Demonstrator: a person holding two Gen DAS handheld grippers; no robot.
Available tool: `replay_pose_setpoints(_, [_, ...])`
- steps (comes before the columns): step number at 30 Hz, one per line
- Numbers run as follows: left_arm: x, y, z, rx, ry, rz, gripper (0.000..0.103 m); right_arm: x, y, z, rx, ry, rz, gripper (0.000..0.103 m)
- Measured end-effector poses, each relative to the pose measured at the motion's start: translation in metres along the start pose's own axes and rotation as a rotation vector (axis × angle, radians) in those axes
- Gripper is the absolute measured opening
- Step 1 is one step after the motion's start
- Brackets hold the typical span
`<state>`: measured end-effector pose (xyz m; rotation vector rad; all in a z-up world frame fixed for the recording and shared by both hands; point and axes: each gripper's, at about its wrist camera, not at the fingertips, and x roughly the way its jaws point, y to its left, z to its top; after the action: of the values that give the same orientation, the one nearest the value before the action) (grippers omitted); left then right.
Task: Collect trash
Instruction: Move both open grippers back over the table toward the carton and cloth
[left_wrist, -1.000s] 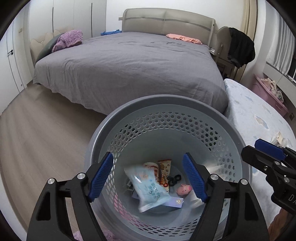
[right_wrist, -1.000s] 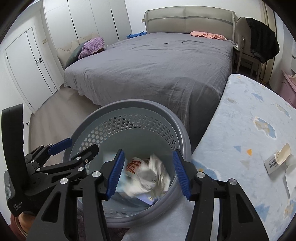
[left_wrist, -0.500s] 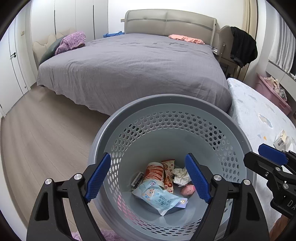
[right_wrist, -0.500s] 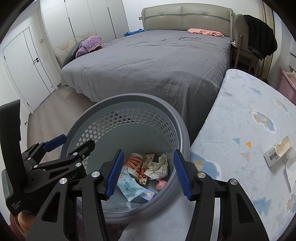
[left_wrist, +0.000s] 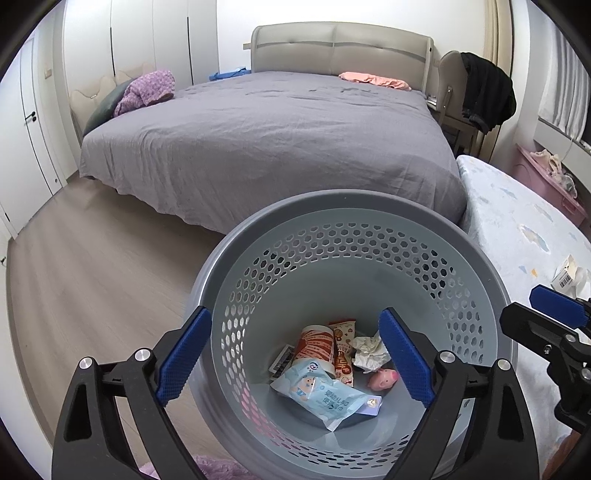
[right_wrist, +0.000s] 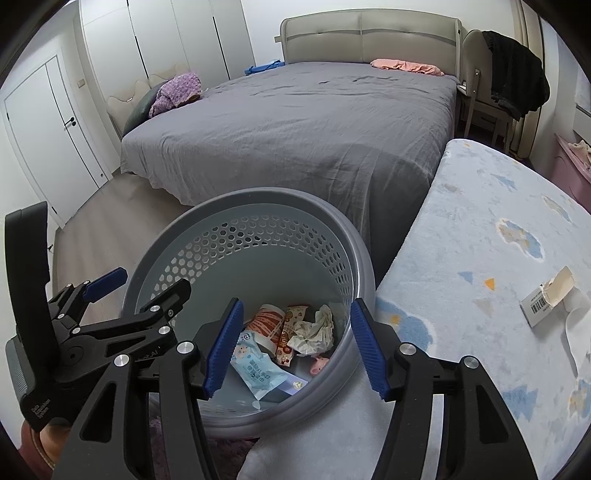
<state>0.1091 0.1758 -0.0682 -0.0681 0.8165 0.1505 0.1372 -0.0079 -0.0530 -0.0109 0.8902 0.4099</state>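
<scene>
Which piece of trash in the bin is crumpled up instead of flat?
The white tissue wad, balled up at the right of the grey perforated bin beside the little pink pig. The blue wipes packet and snack wrappers lie flat.

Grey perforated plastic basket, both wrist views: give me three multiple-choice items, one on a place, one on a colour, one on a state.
1. Where does the crumpled white tissue lie?
A on the bed
B in the basket
C on the floor

2. What colour is the small pig toy?
A pink
B green
C black

3. What do the grippers hold?
A a wrapper
B a box
C nothing

B: the crumpled white tissue rests inside the grey perforated plastic basket.
A: the small pig toy is pink.
C: the left gripper and right gripper, jaws opening, are both empty.
</scene>
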Motion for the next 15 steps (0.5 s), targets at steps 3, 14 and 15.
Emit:
replay_pose_setpoints(3, [-0.002, -0.001, -0.001, 0.007, -0.009, 0.0, 0.091, -0.005, -0.001, -0.002, 0.009, -0.005, -0.002, 0.06])
replay_pose_setpoints(14, [-0.015, -0.016, -0.008, 0.057, -0.022, -0.023, 0.093, -0.031, -0.03, -0.022, 0.079, -0.012, -0.044, 0.06])
replay_pose_setpoints(15, [-0.017, -0.018, -0.009, 0.061, -0.022, -0.028, 0.093, -0.036, -0.036, -0.025, 0.09, -0.017, -0.052, 0.06])
